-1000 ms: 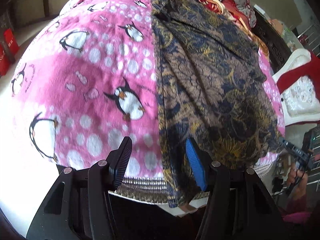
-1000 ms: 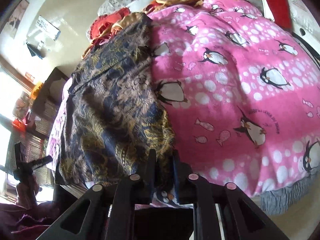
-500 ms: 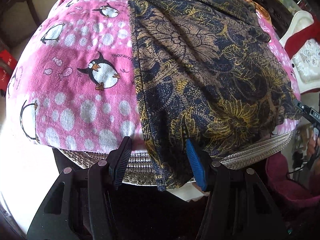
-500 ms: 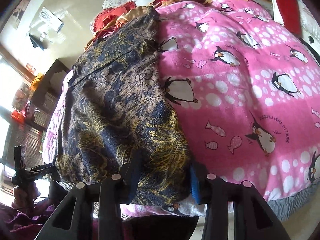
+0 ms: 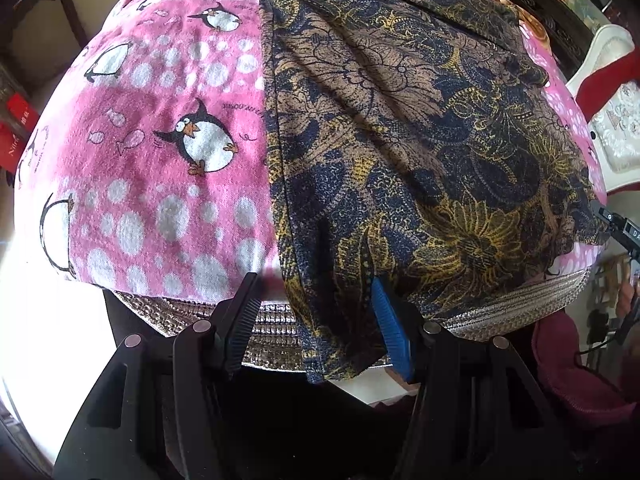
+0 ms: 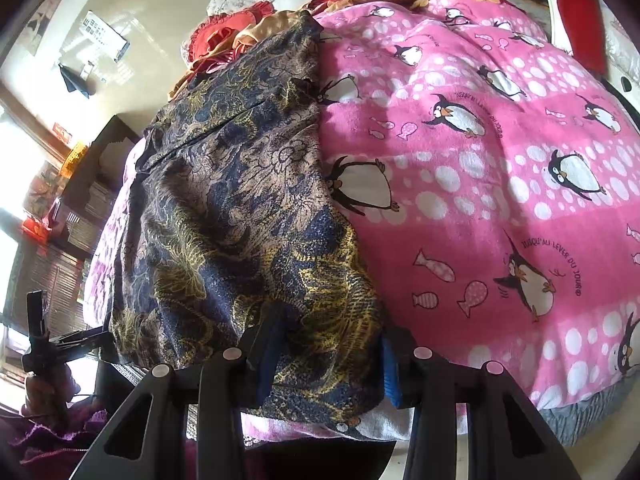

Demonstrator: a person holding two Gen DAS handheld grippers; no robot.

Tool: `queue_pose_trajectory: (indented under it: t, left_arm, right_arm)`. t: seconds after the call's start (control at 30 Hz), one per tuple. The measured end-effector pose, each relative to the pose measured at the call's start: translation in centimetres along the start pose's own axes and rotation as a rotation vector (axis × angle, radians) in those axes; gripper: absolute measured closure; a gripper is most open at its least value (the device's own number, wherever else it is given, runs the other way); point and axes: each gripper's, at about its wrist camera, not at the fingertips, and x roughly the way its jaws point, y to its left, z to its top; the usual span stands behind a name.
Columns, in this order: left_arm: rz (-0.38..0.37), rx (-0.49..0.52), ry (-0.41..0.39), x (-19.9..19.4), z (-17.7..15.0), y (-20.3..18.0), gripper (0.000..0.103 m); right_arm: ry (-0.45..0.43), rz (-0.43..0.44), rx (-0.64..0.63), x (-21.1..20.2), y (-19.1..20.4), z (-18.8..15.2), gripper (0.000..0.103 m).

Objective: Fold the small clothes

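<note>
Dark floral-print garment lies lengthwise on the pink blanket, stretching straight ahead of both grippers, its near hem between the spread fingers of the left gripper and right gripper, neither clamped.

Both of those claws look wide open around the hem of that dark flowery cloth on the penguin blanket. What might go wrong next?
1. The left gripper is open, with the garment hem bunched and hanging over the bed edge; closing might catch only one layer.
2. The right gripper sits close to the pink penguin blanket, so it could pinch blanket along with fabric.
3. The garment is wrinkled; folding now may trap creases.
</note>
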Motion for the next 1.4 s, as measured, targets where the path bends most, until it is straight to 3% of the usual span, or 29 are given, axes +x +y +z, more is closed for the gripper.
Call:
queue_pose_trajectory:
  t: [0.03,0.1,0.17,0.23,0.33,0.43,0.53,0.63,0.77,0.87,1.0,1.13,1.23,1.4]
  left_arm:
    - [-0.008,-0.002,0.002,0.1,-0.1,0.0,0.047]
    - [-0.020,-0.025,-0.005,0.1,-0.1,0.3,0.059]
    - [-0.029,-0.053,-0.010,0.1,-0.3,0.9,0.081]
    - [-0.094,-0.071,-0.003,-0.1,-0.3,1.5,0.099]
    - [-0.134,-0.068,-0.032,-1.2,-0.1,1.9,0.100]
    - [-0.189,-0.076,-0.121,-4.6,0.8,3.2,0.100]
    - [-0.170,-0.054,-0.187,-7.5,0.9,4.3,0.100]
    - [-0.166,-0.049,-0.177,-7.8,-0.2,4.8,0.100]
    - [-0.190,-0.087,-0.100,-5.3,-1.1,5.4,0.101]
    - [-0.221,-0.111,-0.146,-6.2,-0.6,5.8,0.101]
    - [-0.228,-0.100,-0.245,-8.6,2.1,6.3,0.101]
    - [-0.256,-0.097,-0.333,-10.5,6.9,6.8,0.101]
    - [-0.262,-0.076,-0.384,-11.3,10.6,6.8,0.101]
    - [-0.191,-0.067,-0.425,-10.8,16.3,6.3,0.101]
  right_arm:
    - [-0.003,-0.005,-0.008,0.0,0.1,-0.1,0.063]
    - [-0.012,-0.026,-0.020,0.0,0.3,-0.2,0.071]
    - [-0.015,-0.070,-0.031,0.0,0.4,-0.2,0.085]
    - [-0.032,-0.062,-0.040,-0.6,0.9,-0.1,0.093]
    - [-0.049,-0.016,-0.048,-2.0,1.6,0.4,0.094]
    - [-0.081,0.044,-0.062,-4.7,2.7,0.8,0.094]
    - [-0.089,0.089,-0.070,-6.8,3.8,0.6,0.094]
    - [-0.055,0.120,-0.076,-7.0,4.6,-0.3,0.094]
    - [0.054,0.100,-0.072,-4.1,4.4,-2.0,0.094]
    - [0.083,0.119,-0.054,-2.9,4.5,-1.9,0.094]
    - [0.001,0.188,-0.043,-4.5,4.7,1.5,0.094]
    - [-0.095,0.225,-0.017,-5.1,4.7,6.6,0.094]
    - [-0.136,0.218,-0.031,-4.5,5.2,10.6,0.094]
    - [-0.167,0.183,-0.030,-2.5,5.6,15.7,0.094]
